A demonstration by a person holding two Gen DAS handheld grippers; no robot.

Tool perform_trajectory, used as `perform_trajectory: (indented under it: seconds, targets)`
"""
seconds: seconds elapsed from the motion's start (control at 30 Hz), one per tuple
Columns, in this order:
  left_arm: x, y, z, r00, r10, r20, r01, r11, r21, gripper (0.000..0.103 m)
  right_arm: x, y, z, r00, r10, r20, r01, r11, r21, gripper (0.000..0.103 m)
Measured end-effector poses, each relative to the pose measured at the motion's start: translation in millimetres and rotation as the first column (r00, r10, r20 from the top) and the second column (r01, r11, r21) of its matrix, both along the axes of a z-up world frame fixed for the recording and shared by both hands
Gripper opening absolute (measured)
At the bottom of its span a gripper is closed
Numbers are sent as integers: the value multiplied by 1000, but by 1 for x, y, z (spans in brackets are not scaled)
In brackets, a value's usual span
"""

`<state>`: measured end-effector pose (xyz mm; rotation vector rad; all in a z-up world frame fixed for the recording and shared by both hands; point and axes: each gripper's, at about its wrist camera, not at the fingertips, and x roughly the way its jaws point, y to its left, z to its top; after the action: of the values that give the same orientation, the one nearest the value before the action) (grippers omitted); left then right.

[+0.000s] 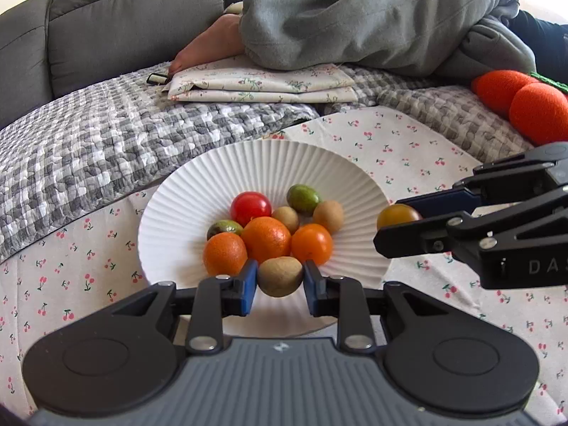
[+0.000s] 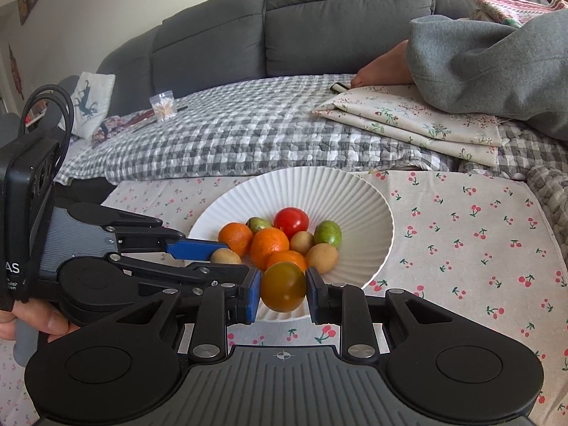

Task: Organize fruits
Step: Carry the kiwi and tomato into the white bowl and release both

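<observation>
A white ribbed plate (image 1: 198, 191) (image 2: 355, 195) holds several small fruits: oranges (image 1: 265, 238), a red tomato (image 1: 250, 207), green fruits (image 1: 302, 197) and brown kiwi-like fruits (image 1: 328, 216). My left gripper (image 1: 279, 280) is shut on a brown fruit (image 1: 280, 276) at the plate's near edge; it also shows in the right wrist view (image 2: 220, 254). My right gripper (image 2: 283, 289) is shut on a yellow-orange tomato (image 2: 283, 285) over the plate's near rim; in the left wrist view this gripper (image 1: 399, 222) holds the tomato (image 1: 397, 214) at the plate's right edge.
The plate sits on a cherry-print cloth (image 2: 461, 234). Behind are a checked quilt (image 2: 248, 135), folded floral cloth (image 2: 408, 117), a person's bare foot (image 2: 383, 67) and grey-clad leg, a grey sofa, and orange plush balls (image 1: 532, 110) at right.
</observation>
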<state>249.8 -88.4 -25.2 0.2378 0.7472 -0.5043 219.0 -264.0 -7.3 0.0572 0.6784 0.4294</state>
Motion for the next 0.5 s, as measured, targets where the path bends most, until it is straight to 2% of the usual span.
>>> perform_trajectory:
  seconds: [0.5]
  targets:
    - [5, 0, -11, 1000, -17, 14, 16, 1000, 18, 26, 15, 16, -14, 999, 23, -22, -24, 999, -47, 25]
